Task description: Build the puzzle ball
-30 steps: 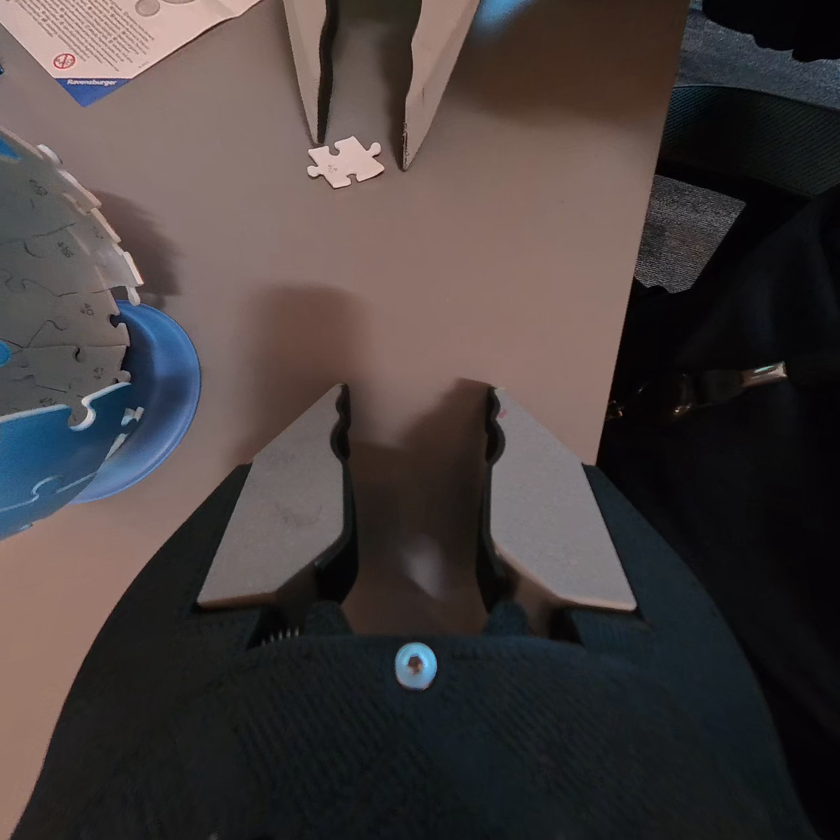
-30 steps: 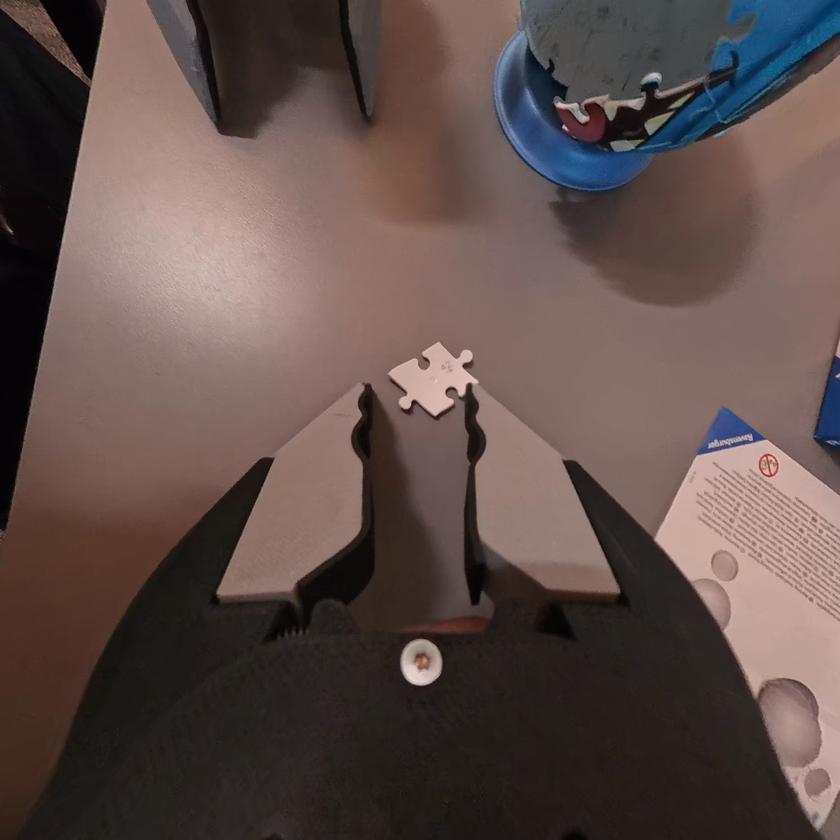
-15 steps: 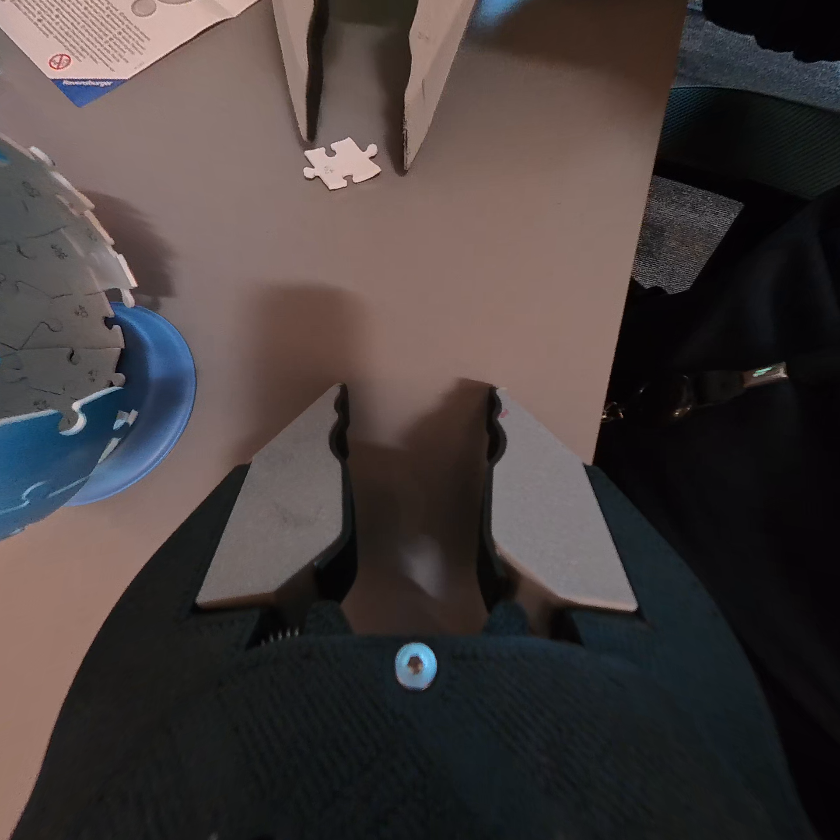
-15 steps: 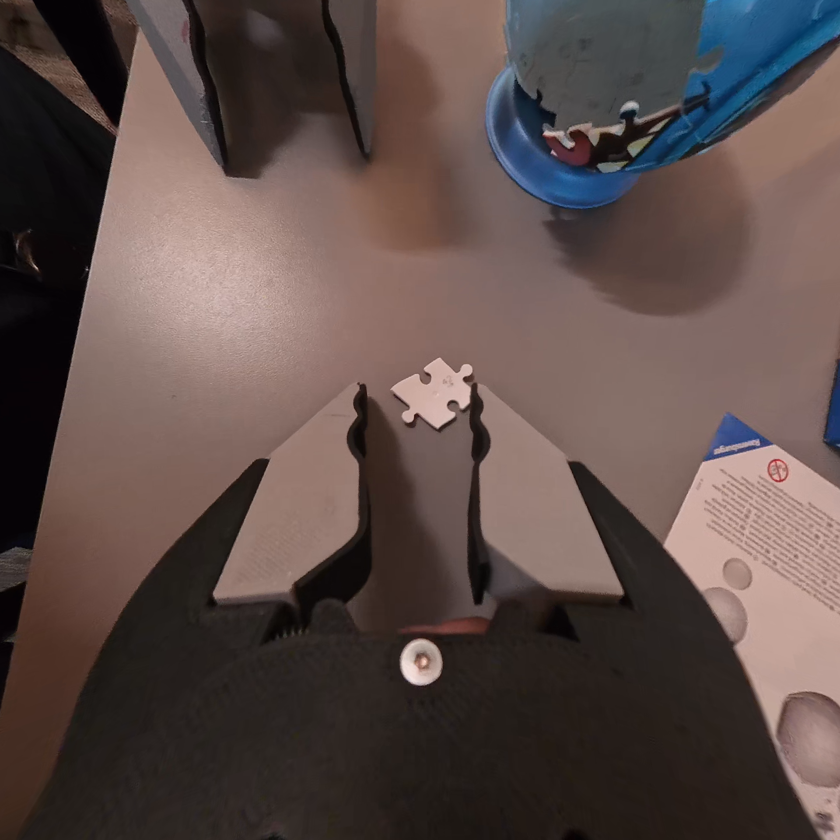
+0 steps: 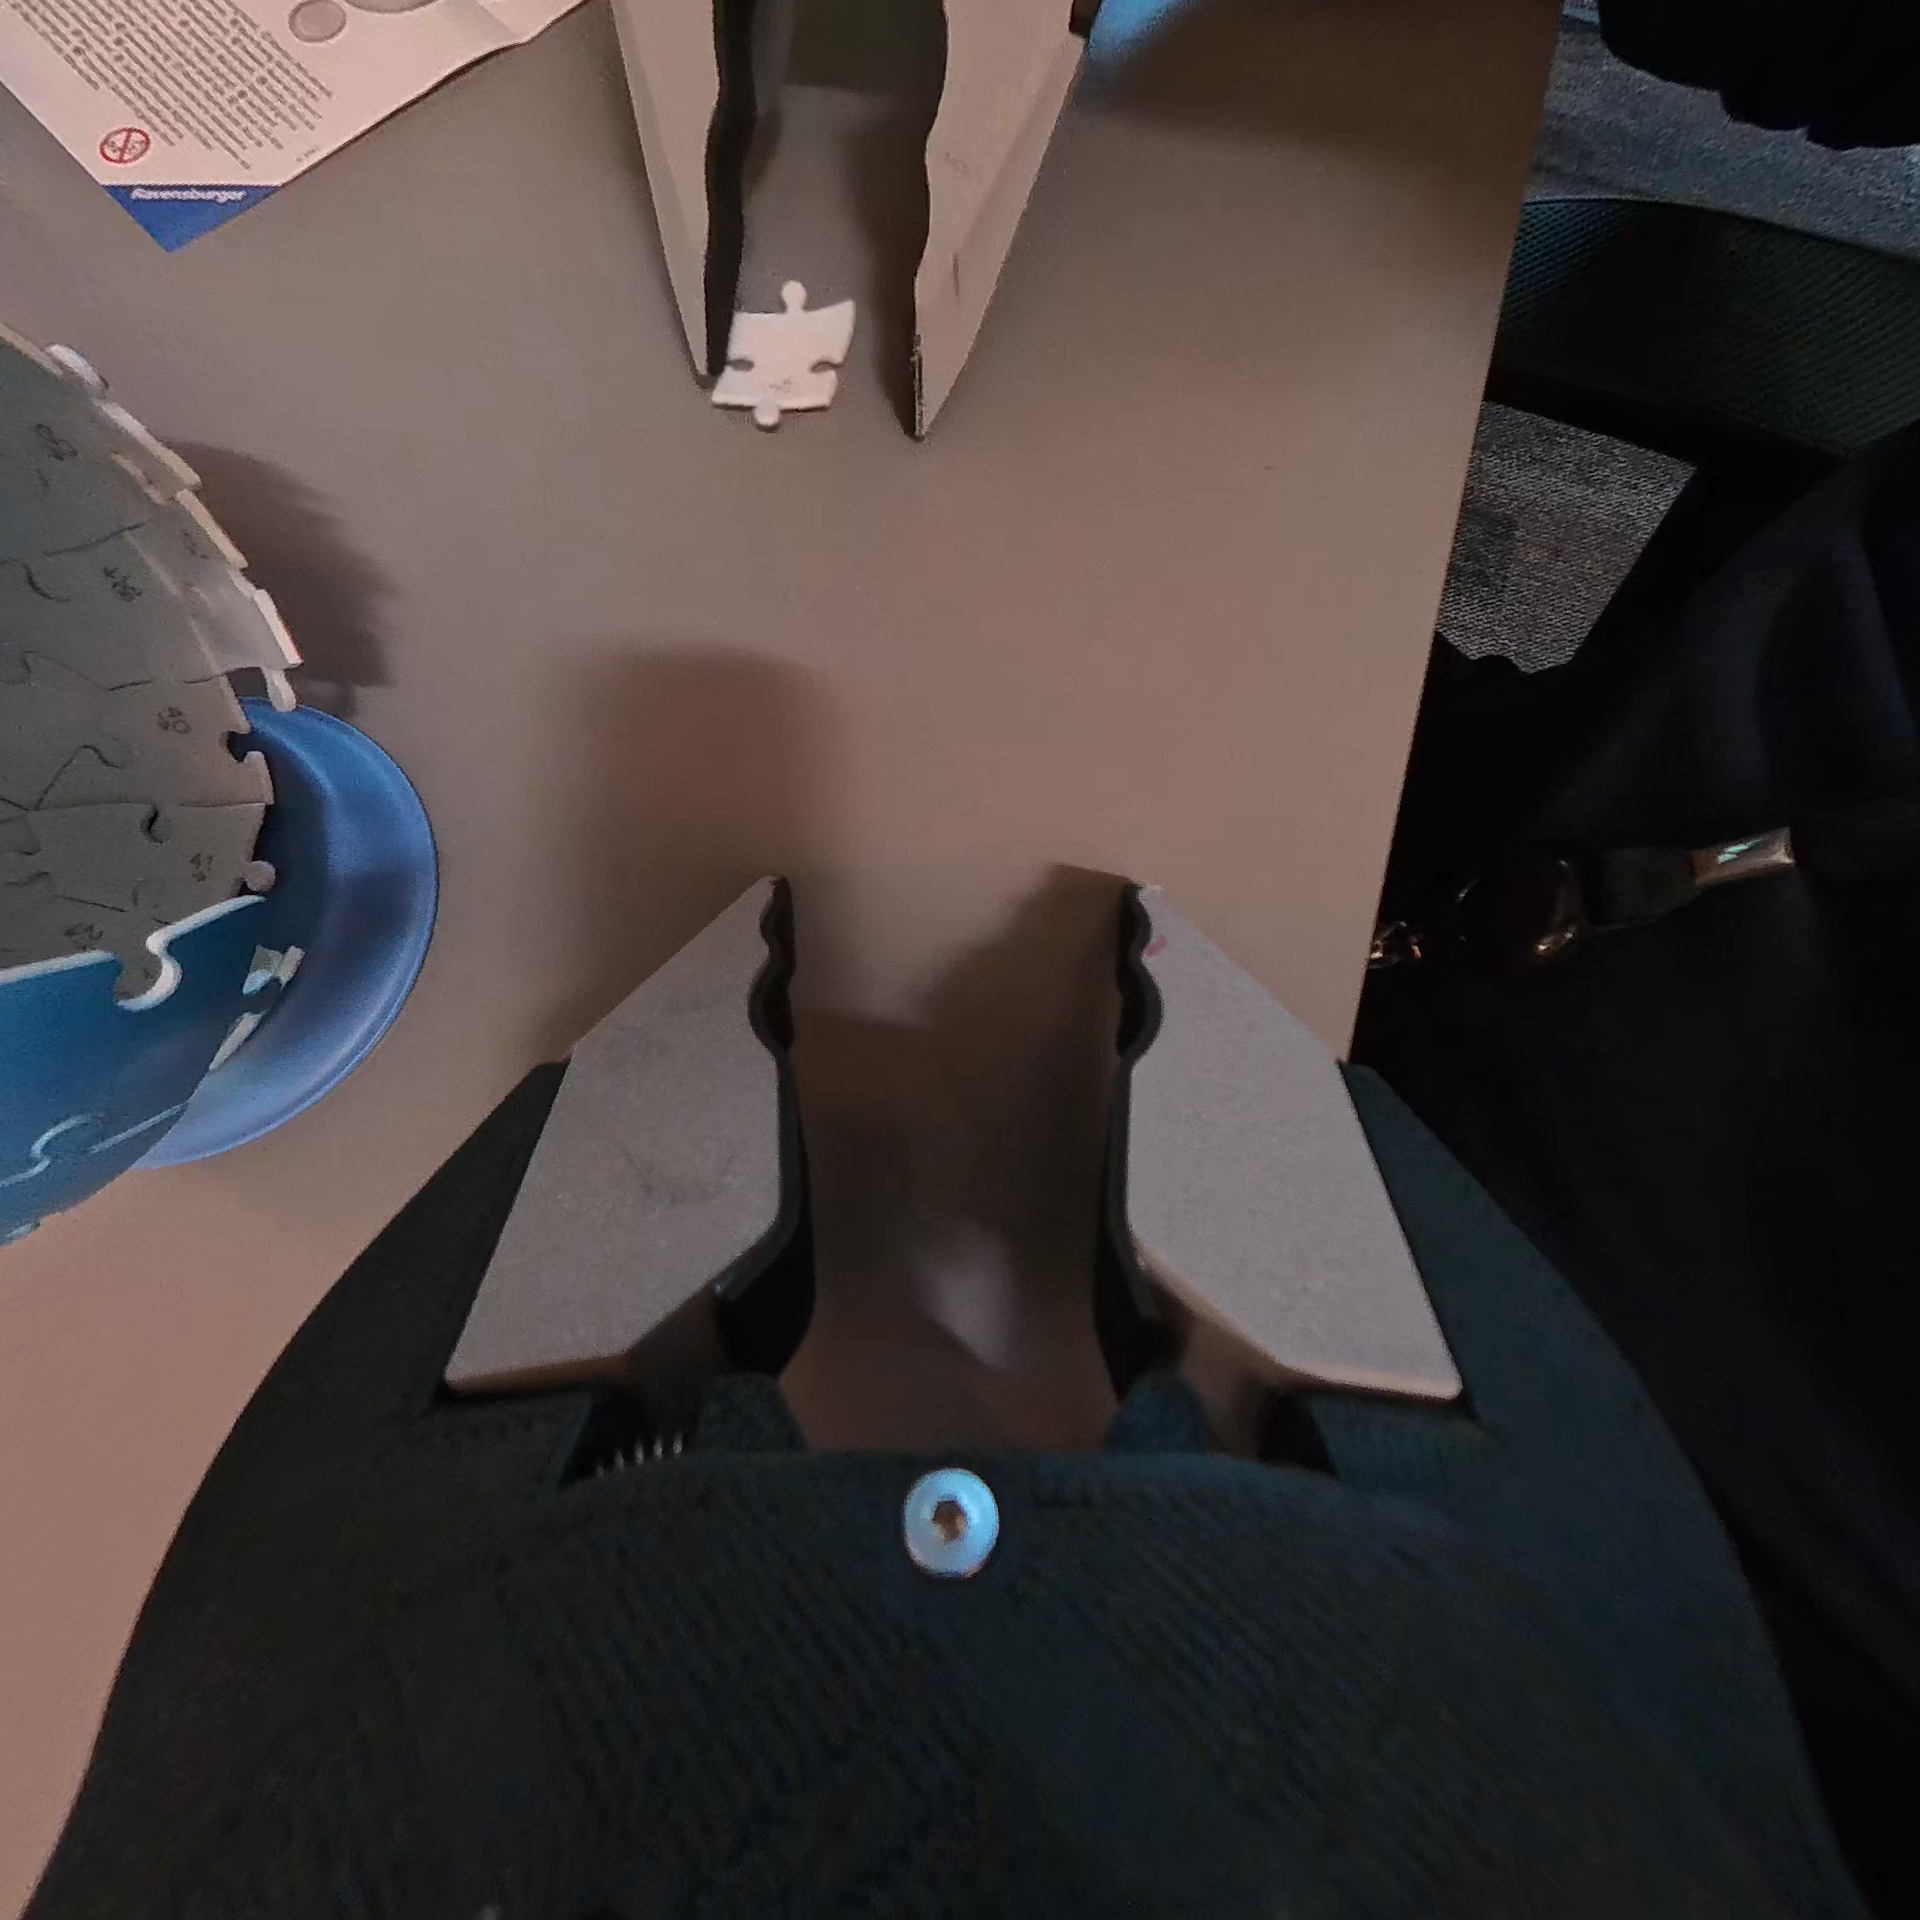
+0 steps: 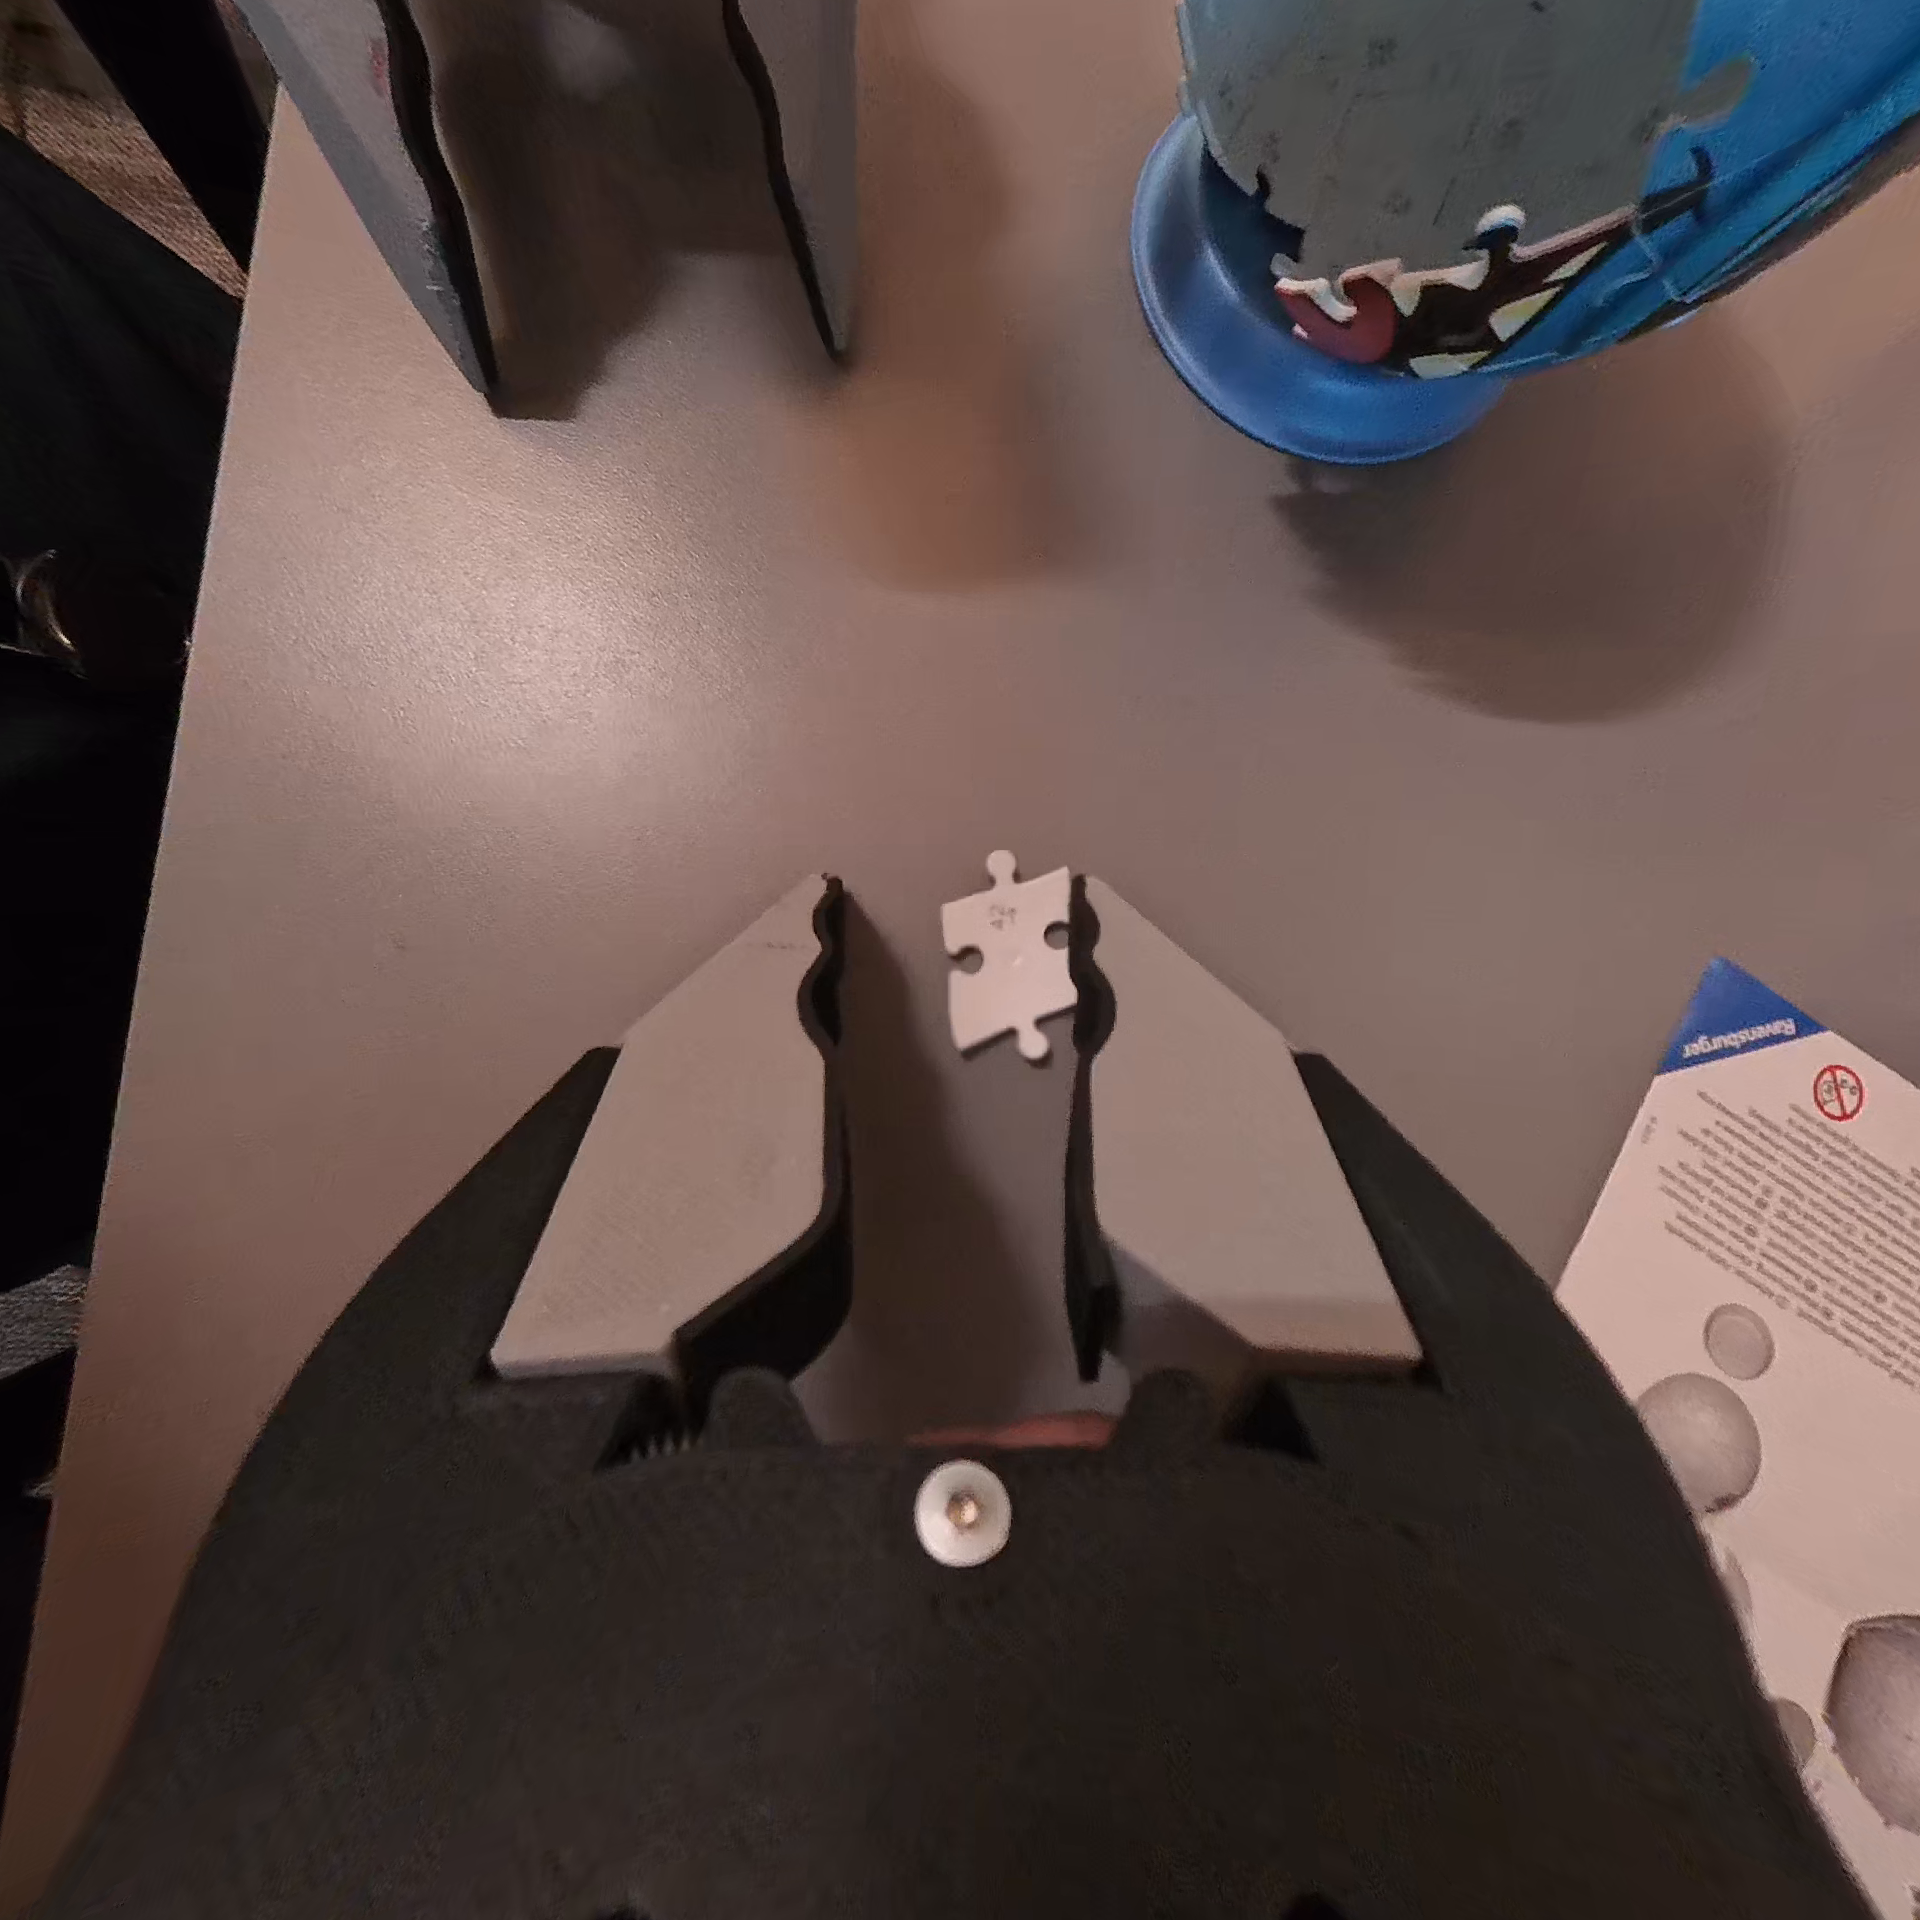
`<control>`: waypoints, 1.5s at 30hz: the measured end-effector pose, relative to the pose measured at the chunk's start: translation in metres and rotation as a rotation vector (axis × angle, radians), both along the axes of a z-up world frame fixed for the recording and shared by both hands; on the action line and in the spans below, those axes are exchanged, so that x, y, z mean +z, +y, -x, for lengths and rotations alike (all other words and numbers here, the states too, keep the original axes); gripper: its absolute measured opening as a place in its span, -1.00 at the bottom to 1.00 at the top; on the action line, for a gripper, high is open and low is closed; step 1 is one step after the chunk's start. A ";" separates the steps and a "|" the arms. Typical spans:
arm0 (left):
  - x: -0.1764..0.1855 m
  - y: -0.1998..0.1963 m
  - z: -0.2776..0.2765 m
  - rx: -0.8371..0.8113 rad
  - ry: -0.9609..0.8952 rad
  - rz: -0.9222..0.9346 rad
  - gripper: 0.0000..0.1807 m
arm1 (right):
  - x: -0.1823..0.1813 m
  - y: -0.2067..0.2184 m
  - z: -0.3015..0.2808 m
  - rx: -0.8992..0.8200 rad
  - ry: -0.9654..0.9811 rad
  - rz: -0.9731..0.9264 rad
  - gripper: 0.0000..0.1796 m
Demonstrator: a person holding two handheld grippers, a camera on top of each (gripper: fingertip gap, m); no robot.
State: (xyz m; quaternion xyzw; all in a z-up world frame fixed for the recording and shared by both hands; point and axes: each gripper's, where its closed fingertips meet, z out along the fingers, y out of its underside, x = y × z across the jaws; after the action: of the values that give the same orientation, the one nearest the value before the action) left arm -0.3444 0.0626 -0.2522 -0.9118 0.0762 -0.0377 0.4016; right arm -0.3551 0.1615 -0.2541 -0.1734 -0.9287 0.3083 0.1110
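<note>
A single white puzzle piece [image 6: 1006, 956] lies face down on the brown table [image 6: 623, 727]. My right gripper [image 6: 956, 894] is open with its fingers on either side of the piece. The piece rests against the right finger, with a gap to the left finger. It also shows in the left wrist view [image 5: 784, 353], between the right gripper's fingers [image 5: 665, 208]. The partly built puzzle ball [image 6: 1455, 125] sits tilted on a blue round stand [image 6: 1247, 343]. The ball [image 5: 104, 727] and the stand [image 5: 343, 935] show at the left wrist view's left edge. My left gripper [image 5: 956, 904] is open and empty over bare table.
A printed leaflet [image 6: 1766, 1247] lies to the right of my right gripper and shows in the left wrist view [image 5: 208, 94] at top left. The table edge [image 5: 1455, 623] runs close along my left gripper's right side, with a dark chair and floor beyond. Spacing between my two grippers at the tips: around 11 cm.
My right gripper has moved forward around the piece. The piece has turned and now lies between the fingers instead of at their tips. My left gripper has barely moved.
</note>
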 end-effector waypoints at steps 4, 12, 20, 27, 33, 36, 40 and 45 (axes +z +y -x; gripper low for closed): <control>0.000 0.000 0.000 0.000 0.000 0.000 -0.32 | 0.000 0.008 0.002 -0.017 0.010 -0.012 -0.55; 0.000 0.001 0.000 0.000 0.000 0.000 -0.32 | 0.003 0.018 0.004 -0.064 -0.009 -0.009 -0.56; 0.000 0.000 0.000 0.000 -0.003 0.000 -0.32 | -0.002 0.019 -0.001 -0.077 -0.068 -0.008 -0.57; 0.000 0.000 -0.001 -0.004 -0.005 0.001 -0.31 | -0.002 0.005 -0.001 -0.035 -0.074 0.030 -0.53; 0.000 0.000 -0.001 -0.005 -0.003 0.001 -0.31 | -0.002 0.017 0.000 -0.060 -0.074 0.033 -0.61; 0.000 0.000 -0.001 -0.007 -0.002 0.001 -0.31 | -0.002 0.017 0.001 -0.058 -0.069 0.040 -0.64; 0.000 0.000 -0.002 -0.015 0.000 0.000 -0.31 | 0.000 0.019 0.001 -0.049 -0.045 0.019 -0.55; 0.000 -0.010 0.001 -0.030 0.021 -0.005 -0.28 | 0.022 0.024 -0.003 -0.045 0.021 0.078 -0.55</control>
State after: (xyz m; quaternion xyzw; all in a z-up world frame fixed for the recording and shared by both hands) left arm -0.3456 0.0526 -0.2519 -0.9099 0.0939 -0.0340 0.4027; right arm -0.3524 0.1855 -0.2326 -0.1953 -0.9106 0.3436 0.1206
